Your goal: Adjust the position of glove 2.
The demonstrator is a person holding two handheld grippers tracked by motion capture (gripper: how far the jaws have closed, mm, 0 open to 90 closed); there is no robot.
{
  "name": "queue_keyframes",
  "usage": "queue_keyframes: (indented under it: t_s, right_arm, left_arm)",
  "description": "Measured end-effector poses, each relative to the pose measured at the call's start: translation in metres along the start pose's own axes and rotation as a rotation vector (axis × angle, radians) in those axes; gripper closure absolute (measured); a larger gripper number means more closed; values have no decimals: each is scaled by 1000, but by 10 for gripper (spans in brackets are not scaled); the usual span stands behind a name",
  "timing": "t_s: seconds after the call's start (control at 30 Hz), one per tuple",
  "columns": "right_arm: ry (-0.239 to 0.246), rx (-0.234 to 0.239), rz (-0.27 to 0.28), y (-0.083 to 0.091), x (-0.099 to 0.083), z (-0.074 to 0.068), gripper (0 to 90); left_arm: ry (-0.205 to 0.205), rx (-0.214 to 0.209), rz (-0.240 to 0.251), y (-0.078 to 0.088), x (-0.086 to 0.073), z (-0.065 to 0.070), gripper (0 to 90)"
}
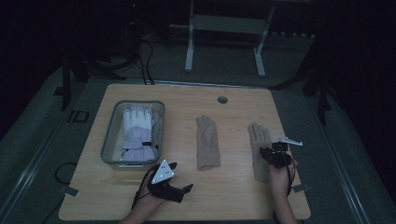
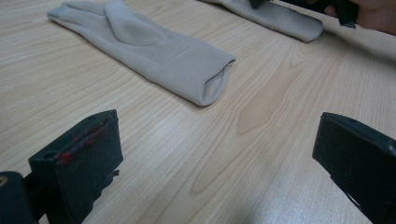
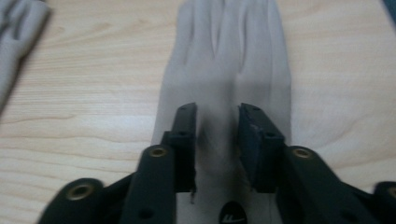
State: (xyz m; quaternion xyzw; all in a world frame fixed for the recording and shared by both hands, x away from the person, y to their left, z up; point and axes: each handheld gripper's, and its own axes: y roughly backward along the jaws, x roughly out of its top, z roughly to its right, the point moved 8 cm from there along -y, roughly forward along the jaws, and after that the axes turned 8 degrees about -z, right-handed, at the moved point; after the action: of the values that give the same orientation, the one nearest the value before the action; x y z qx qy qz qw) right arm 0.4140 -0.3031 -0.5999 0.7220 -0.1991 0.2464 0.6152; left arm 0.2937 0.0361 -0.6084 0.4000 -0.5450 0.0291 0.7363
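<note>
Two beige gloves lie flat on the wooden table. The middle glove (image 1: 207, 142) (image 2: 149, 51) has its cuff toward my left gripper (image 1: 182, 176) (image 2: 217, 135), which rests open near the front edge with only bare wood between its jaws. The right glove (image 1: 259, 149) (image 3: 233, 70) (image 2: 280, 18) lies under my right gripper (image 1: 270, 153) (image 3: 217, 116). Its jaws stand a little apart over the palm, with fabric showing in the gap and not pinched. The middle glove's fingers (image 3: 18, 28) show at the far left in the right gripper view.
A grey bin (image 1: 108, 140) at the left of the table holds a white and lilac glove (image 1: 137, 128). A round cable hole (image 1: 222, 99) sits near the back edge. Beyond the table are a metal frame's legs and cables on the floor.
</note>
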Motion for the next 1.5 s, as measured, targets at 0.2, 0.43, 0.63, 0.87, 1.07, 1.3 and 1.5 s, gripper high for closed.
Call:
queue_keyframes:
  t_s: [0.2, 0.43, 0.63, 0.87, 1.07, 1.3, 1.5]
  right_arm:
    - [114, 45, 10, 14, 10, 2, 538]
    - [294, 54, -42, 7, 9, 4, 491]
    - [286, 70, -80, -7, 1, 8, 463]
    - [284, 33, -65, -7, -2, 7, 702]
    - [220, 7, -58, -6, -1, 6, 811]
    - [154, 26, -11, 6, 13, 0, 823]
    - [131, 49, 50, 23, 34, -13, 823]
  left_arm:
    - [-4, 2, -5, -1, 0, 1, 16]
    - [2, 2, -4, -1, 0, 0, 16]
    - [-1, 3, -3, 0, 0, 0, 16]
    - [-2, 2, -4, 0, 0, 0, 16]
    - [-2, 5, -6, 0, 0, 0, 16]
    - [2, 1, -11, -1, -1, 0, 16]
    - [1, 1, -7, 0, 0, 0, 16]
